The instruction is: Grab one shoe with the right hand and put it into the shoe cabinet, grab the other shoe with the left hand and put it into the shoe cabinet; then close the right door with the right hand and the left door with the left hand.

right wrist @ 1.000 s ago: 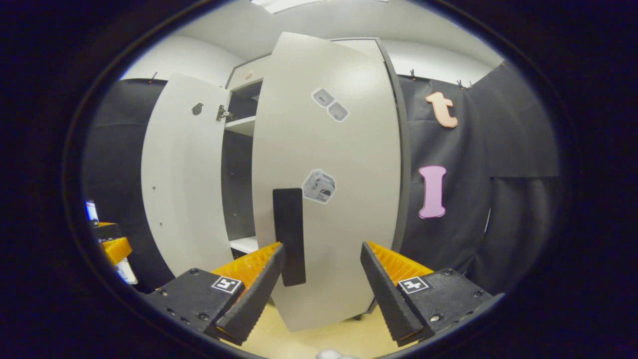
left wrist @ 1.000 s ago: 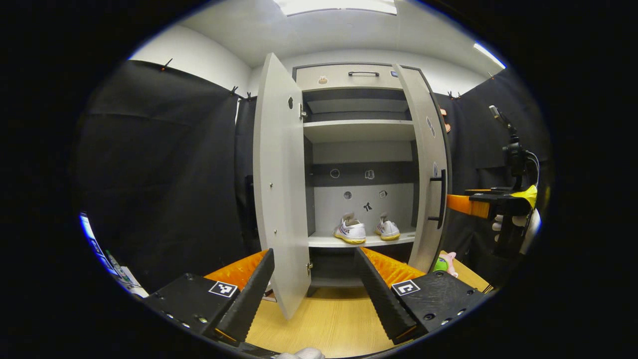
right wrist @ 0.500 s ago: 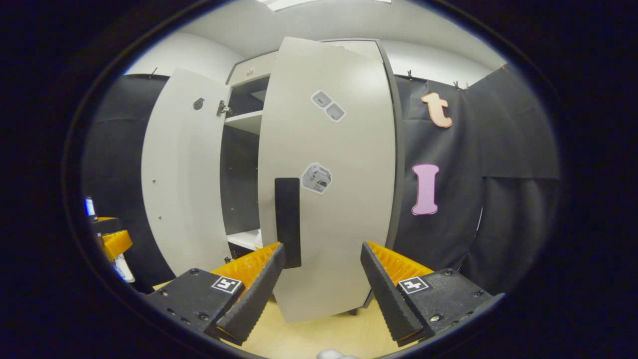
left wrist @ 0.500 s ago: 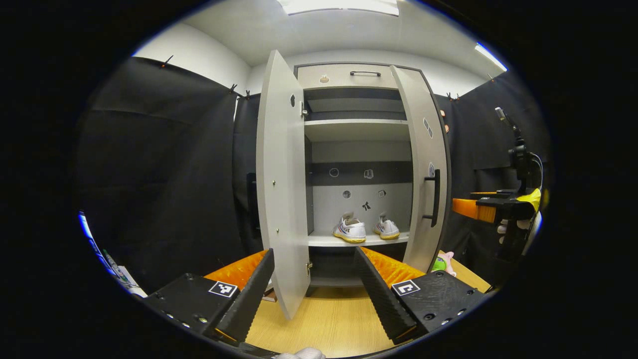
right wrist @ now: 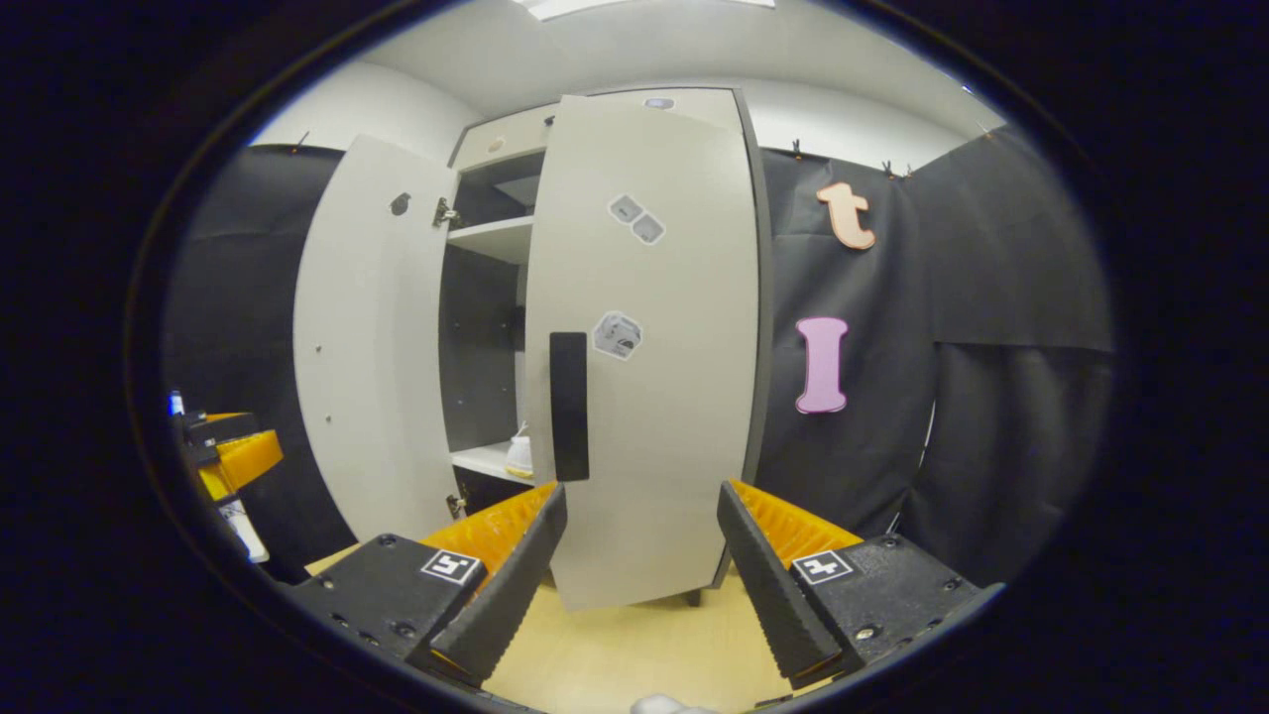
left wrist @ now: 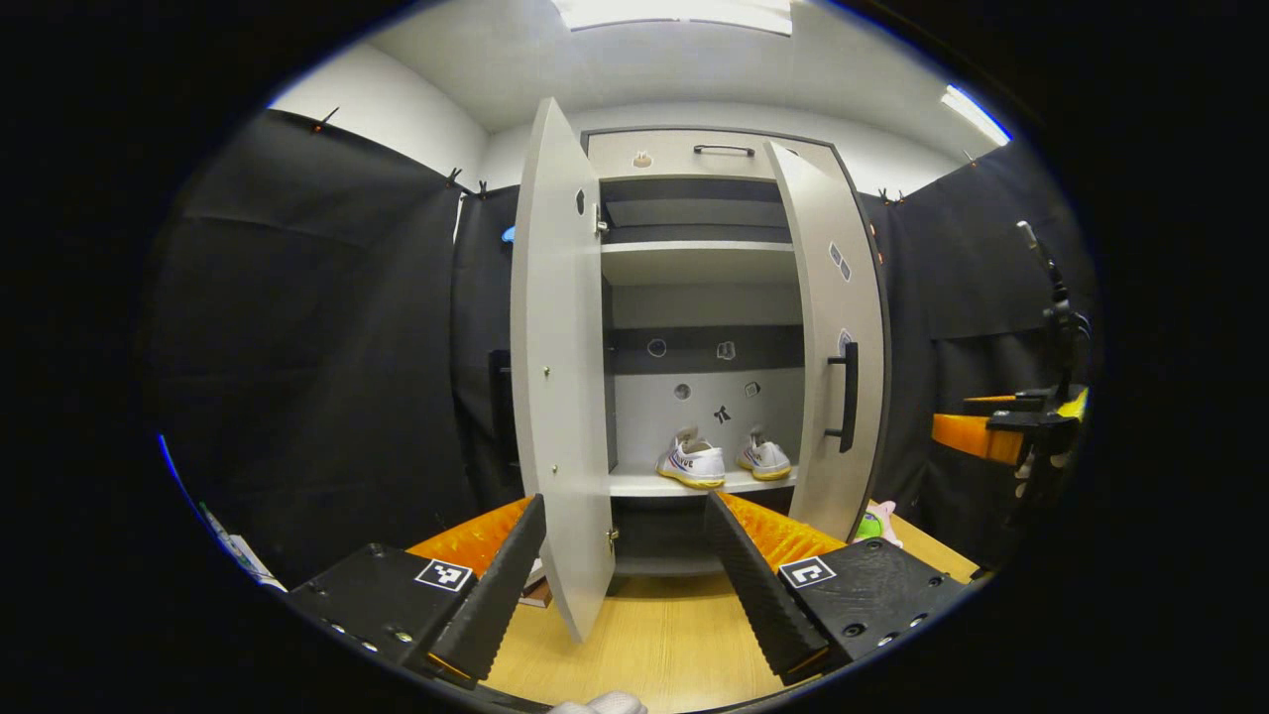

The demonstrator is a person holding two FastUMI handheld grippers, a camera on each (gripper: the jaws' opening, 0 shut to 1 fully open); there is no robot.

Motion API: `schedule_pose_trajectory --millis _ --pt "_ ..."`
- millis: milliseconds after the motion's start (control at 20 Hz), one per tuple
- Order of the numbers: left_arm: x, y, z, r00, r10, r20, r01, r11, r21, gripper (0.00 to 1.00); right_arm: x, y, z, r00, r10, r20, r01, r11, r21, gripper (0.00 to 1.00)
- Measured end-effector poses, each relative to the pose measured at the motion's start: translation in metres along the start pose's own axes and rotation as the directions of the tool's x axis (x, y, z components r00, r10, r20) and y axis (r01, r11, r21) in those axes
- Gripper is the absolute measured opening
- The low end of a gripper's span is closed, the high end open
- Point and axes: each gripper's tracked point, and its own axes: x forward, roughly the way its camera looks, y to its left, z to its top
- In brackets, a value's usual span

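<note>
Facing the pale grey shoe cabinet (left wrist: 694, 154), both wide-open, empty grippers, left (left wrist: 625, 565) and right (right wrist: 639, 555), hover as two white sneakers (left wrist: 722, 459) sit on its lower shelf's front edge; judging by this, the half-closed right door (right wrist: 654, 337) needs pushing next.

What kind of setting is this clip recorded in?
Likely a staged recording booth, not a home: black cloth walls, a shoe cabinet holding two shoes on a wooden floor.
</note>
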Motion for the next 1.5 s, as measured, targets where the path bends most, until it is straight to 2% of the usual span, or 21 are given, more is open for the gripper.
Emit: schedule_pose_trajectory --millis 300,500,700,800,850,900,1000,1150,1400,1500 --pt "0.021 0.074 0.013 0.996 0.082 0.042 -0.084 0.995 0.058 0.96 -0.055 0.02 -0.049 0.996 -0.046 -0.071 0.048 0.998 0.026 0.99" --pt "0.049 0.124 0.01 0.985 0.169 0.03 -0.17 0.983 0.063 0.96 -0.087 0.035 -0.078 0.991 -0.069 -0.115 0.071 0.997 0.013 0.99" --pt "0.082 0.164 0.011 0.971 0.237 0.006 -0.237 0.97 0.044 0.96 -0.102 0.033 -0.083 0.987 -0.09 -0.131 0.094 0.995 0.029 1.0" --pt "0.096 0.172 0.019 0.969 0.248 0.02 -0.248 0.967 0.056 0.96 -0.105 0.029 -0.08 0.987 -0.098 -0.131 0.102 0.994 0.028 0.99" --pt "0.101 0.175 0.021 0.968 0.251 0.021 -0.251 0.966 0.062 1.0 -0.105 0.025 -0.078 0.986 -0.105 -0.127 0.109 0.994 0.024 0.99" --pt "0.105 0.176 0.025 0.967 0.252 0.028 -0.254 0.965 0.071 0.96 -0.106 0.022 -0.076 0.986 -0.11 -0.123 0.114 0.993 0.022 0.99" --pt "0.112 0.171 0.026 0.97 0.242 0.017 -0.243 0.966 0.091 0.96 -0.105 0.018 -0.073 0.986 -0.11 -0.123 0.114 0.993 0.025 1.0" --pt "0.113 0.171 0.025 0.963 0.27 0.023 -0.271 0.954 0.126 0.95 -0.102 0.013 -0.07 0.987 -0.106 -0.122 0.111 0.993 0.036 0.99" --pt "0.108 0.161 0.028 0.952 0.302 0.048 -0.306 0.942 0.138 0.87 -0.094 0.002 -0.066 0.99 -0.082 -0.118 0.086 0.996 0.026 0.99" --pt "0.108 0.156 0.028 0.951 0.305 0.044 -0.308 0.944 0.119 0.87 -0.09 -0.004 -0.065 0.991 -0.071 -0.113 0.075 0.997 0.028 0.99"
